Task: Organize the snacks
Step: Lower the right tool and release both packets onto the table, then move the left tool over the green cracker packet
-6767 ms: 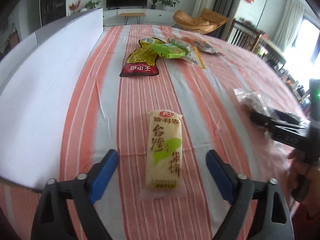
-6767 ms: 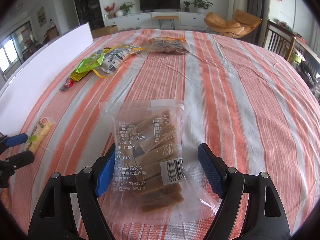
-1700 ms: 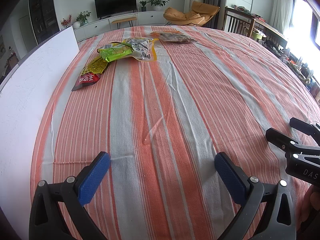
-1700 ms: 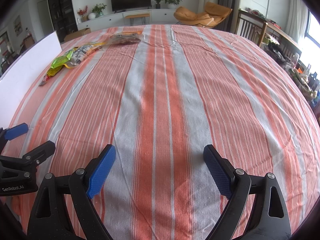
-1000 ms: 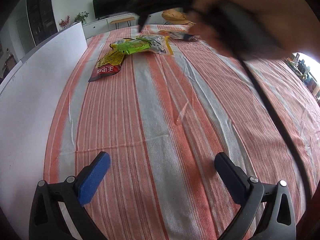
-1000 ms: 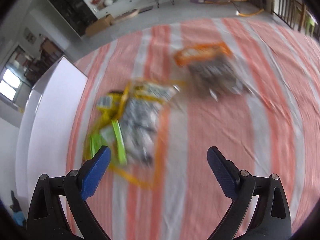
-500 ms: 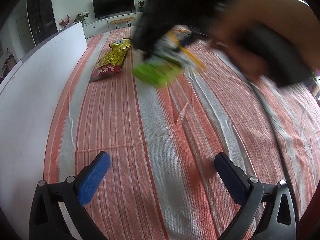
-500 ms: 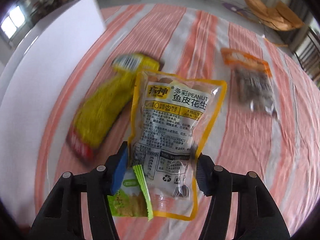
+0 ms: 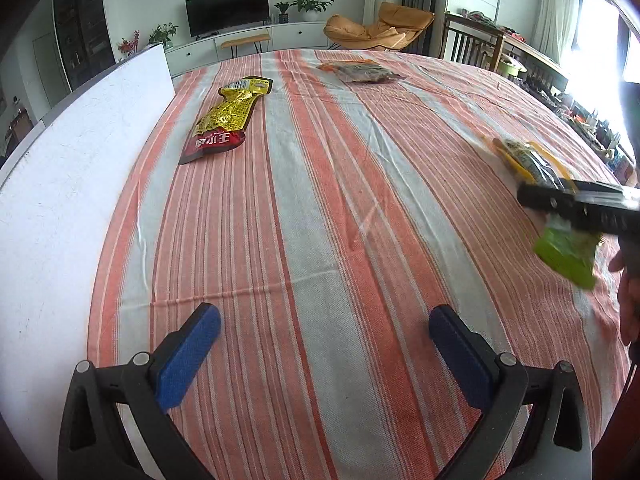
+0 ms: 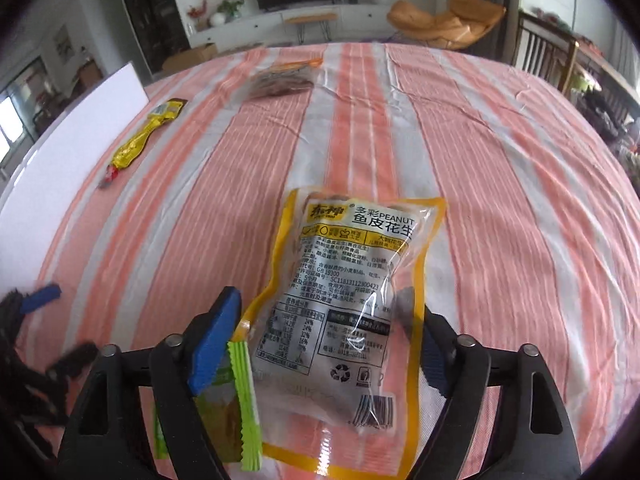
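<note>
- We let the right gripper [image 10: 326,334] go on opening around the peanut bag [image 10: 352,292], which lies between its pads on the striped cloth [image 10: 500,184], green packet [image 10: 236,396] beside it.
- Our left gripper [image 9: 324,354] hangs spread and empty.
- We lift straight off, so nothing drags.

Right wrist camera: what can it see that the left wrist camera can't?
Only the right wrist view shows the peanut bag's printed label up close, lying between the right gripper's opening jaws, with the green packet beside the left pad.

Only the left wrist view shows the left gripper open over bare tablecloth, with nothing between its fingers.

Both show the gold and red packet near the white board, the clear bag of brown snacks at the far end, and the TV.
</note>
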A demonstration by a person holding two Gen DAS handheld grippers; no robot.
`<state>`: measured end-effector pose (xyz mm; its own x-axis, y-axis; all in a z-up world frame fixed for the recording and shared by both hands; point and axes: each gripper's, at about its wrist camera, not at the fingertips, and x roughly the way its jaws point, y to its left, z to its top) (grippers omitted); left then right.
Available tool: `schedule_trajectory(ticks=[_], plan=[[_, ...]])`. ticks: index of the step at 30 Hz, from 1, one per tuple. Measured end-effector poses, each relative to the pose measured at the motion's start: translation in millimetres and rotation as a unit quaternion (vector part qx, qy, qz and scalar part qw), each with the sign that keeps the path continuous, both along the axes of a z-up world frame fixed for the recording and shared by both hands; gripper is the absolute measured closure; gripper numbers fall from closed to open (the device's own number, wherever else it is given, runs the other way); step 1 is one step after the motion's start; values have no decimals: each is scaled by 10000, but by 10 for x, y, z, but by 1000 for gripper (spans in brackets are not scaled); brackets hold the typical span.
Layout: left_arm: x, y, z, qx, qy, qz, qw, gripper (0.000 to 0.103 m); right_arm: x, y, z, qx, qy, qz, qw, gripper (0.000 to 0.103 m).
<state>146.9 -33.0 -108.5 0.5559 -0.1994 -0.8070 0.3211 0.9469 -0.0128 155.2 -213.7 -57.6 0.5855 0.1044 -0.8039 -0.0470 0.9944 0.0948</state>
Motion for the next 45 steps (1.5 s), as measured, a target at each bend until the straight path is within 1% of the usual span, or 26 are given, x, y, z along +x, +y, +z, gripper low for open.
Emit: schedule_trajectory(ticks=[2,4,7,8,9,10,11,13,14,15,17,19,20,21,23,24,26,30,34,38,41,45], plan=[[0,0,0,0,0,0,10000,0,-49,31,-14,-39,-152,94,9998,17],[0,0,-1,-1,1,0,10000,0,-55,-94,-7,83,-287,83,9995,15],[1,1,-2,-2,0,1,10000,0,-25,-153,13,260,-262,-92,9993,15],[0,0,-3,-1,1,0,10000,0,-49,-115,40,221,-148,-15,9996,14],[1,0,-2,-1,0,0,10000,0,-64,-97,69,225,-88,199,9995,15],[1,0,-2,-2,0,0,10000,0,-100,-94,124,212,-141,339,9991,16],[1,0,-2,-2,0,0,10000,0,-162,-131,229,192,-345,314,9987,16],[3,0,-3,-4,1,-1,10000,0,-289,-228,376,103,-594,77,9981,15],[3,0,-3,-6,1,0,10000,0,-357,-271,430,-14,-644,-30,9979,15],[3,-1,-3,-6,1,1,10000,0,-392,-269,438,-182,-599,-73,9980,15],[3,0,-4,-4,1,0,10000,0,-459,-176,388,-654,-406,18,9970,15],[5,0,-4,-2,1,-1,10000,0,-508,49,286,-1139,-282,322,9926,15],[6,0,-4,-1,1,0,10000,0,-525,204,242,-1313,-296,519,9895,16],[6,0,-4,-1,1,0,10000,0,-545,316,238,-1297,-391,682,9884,16],[7,0,-4,-1,1,-1,10000,0,-603,483,312,-912,-765,983,9880,16],[6,1,-4,-1,1,-1,10000,0,-623,507,355,-816,-909,985,9876,16],[7,0,-4,-2,1,-1,10000,0,-627,475,413,-786,-1092,810,9876,16],[6,1,-4,-5,2,-1,10000,0,-627,144,402,-972,-1124,198,9887,15],[6,1,-4,-3,2,-1,10000,0,-661,-194,247,-1006,-764,-311,9915,15],[7,1,-4,-4,3,-1,10000,0,-735,-469,164,-756,-640,-759,9922,15],[7,2,-4,-4,3,-1,10000,0,-787,-596,82,-588,-548,-1003,9917,15],[7,2,-4,-4,3,-1,10000,0,-775,-672,33,-352,-428,-1163,9917,15]])
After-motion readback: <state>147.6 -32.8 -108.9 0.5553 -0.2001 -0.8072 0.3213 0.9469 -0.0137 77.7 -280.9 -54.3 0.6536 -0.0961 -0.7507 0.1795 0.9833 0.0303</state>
